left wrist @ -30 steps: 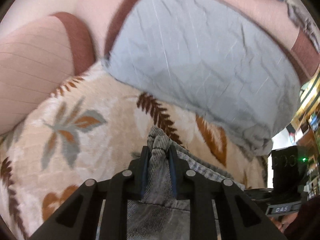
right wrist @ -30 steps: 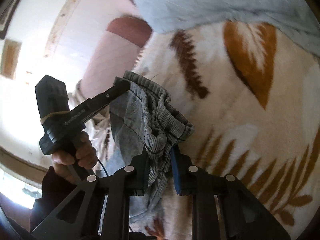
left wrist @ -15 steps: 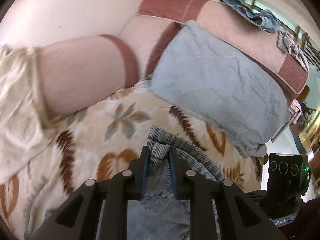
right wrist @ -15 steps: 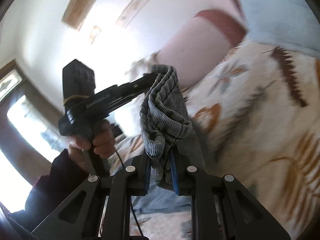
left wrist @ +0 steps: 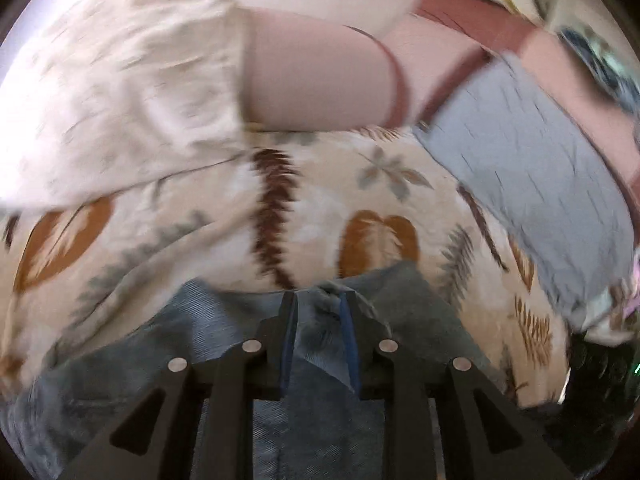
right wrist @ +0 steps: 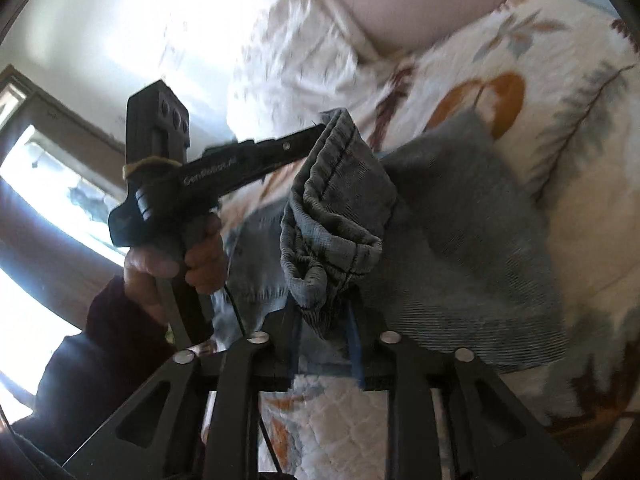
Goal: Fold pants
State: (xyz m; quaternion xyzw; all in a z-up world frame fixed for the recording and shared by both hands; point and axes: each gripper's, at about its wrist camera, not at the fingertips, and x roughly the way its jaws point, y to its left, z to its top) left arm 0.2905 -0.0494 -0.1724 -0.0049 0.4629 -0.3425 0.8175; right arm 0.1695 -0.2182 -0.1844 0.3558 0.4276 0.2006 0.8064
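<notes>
Grey-blue pants (left wrist: pixel 404 320) lie on a leaf-patterned quilt (left wrist: pixel 320 200). In the left wrist view, my left gripper (left wrist: pixel 318 300) has the bunched waistband filling its jaws, which are opening slightly. The right wrist view shows the same gripper (right wrist: pixel 316 132) from the side, still holding one end of the waistband up. From there the waistband (right wrist: pixel 332 208) hangs down to my right gripper (right wrist: pixel 324 316). Its jaws are opening, and the fabric end sits loose between them with a gap on the right side. The rest of the pants (right wrist: pixel 460 220) drapes onto the quilt (right wrist: pixel 540 60).
A blue-grey pillow (left wrist: pixel 540 184) lies at the right, against pink cushions (left wrist: pixel 320 80). At the left, a white patterned cloth (left wrist: pixel 140 100) is bunched. A person's hand (right wrist: pixel 180 264) in a dark sleeve grips the left tool. A window (right wrist: pixel 48 184) glares beyond it.
Both grippers have swung sideways across the bed with the waistband, and the pants now spread flatter on the quilt. The right jaws have widened around the fabric. The left jaws have widened a little.
</notes>
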